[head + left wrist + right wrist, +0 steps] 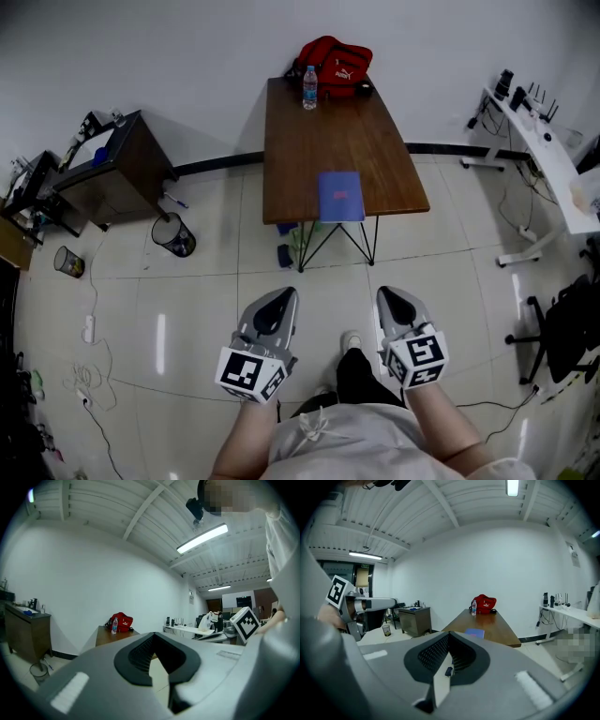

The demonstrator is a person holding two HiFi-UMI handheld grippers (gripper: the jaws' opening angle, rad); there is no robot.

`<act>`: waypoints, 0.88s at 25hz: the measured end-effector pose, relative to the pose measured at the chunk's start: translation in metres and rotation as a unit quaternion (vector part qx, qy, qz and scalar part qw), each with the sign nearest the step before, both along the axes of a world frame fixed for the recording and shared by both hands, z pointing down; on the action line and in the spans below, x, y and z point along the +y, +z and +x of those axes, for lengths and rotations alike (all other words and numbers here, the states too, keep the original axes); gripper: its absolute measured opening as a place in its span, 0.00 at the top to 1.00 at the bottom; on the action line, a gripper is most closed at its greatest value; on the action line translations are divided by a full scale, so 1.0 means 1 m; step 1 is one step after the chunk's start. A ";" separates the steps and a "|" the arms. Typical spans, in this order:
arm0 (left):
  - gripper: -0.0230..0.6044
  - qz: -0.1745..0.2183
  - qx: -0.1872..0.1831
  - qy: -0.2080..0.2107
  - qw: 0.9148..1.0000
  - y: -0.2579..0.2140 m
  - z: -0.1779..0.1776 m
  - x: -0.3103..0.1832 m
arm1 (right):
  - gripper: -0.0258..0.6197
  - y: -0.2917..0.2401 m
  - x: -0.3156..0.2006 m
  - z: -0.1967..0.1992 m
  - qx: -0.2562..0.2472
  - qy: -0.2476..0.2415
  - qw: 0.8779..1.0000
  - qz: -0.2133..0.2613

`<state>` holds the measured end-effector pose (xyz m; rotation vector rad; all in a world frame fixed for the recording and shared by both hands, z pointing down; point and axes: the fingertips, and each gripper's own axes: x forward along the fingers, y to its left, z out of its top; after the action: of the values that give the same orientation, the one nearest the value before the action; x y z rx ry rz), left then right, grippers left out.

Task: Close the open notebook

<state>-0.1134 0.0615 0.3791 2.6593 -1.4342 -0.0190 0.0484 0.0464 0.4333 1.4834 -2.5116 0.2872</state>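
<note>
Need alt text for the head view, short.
The left gripper and right gripper, both shut and empty, point over a tiled floor toward a wooden table ahead, short of it. A blue notebook lies flat near the table's near edge; a water bottle and a red bag sit at its far end.

I read the long brown wooden tabletop (347, 141) as smooth, with a slight sheen. The blue rectangular notebook cover (339, 197) looks matt, probably card. The red cloth bag (335, 61) appears woven. The pale tiled floor (187, 300) is glossy, with bright reflections.
</note>
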 end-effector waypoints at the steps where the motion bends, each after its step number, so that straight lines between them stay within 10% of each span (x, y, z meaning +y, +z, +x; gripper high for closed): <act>1: 0.95 0.000 -0.001 0.003 1.000 -0.001 -0.002 0.010 | 0.95 -0.002 0.011 -0.003 0.000 0.000 1.000 0.002; 22: 0.95 0.001 0.001 0.036 0.999 -0.004 0.023 0.094 | 0.95 -0.014 0.102 0.001 -0.007 -0.028 1.000 0.010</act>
<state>-0.0905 0.1559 0.3755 2.7100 -1.3384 -0.0162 0.0496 0.1488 0.4192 1.4200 -2.5701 0.2654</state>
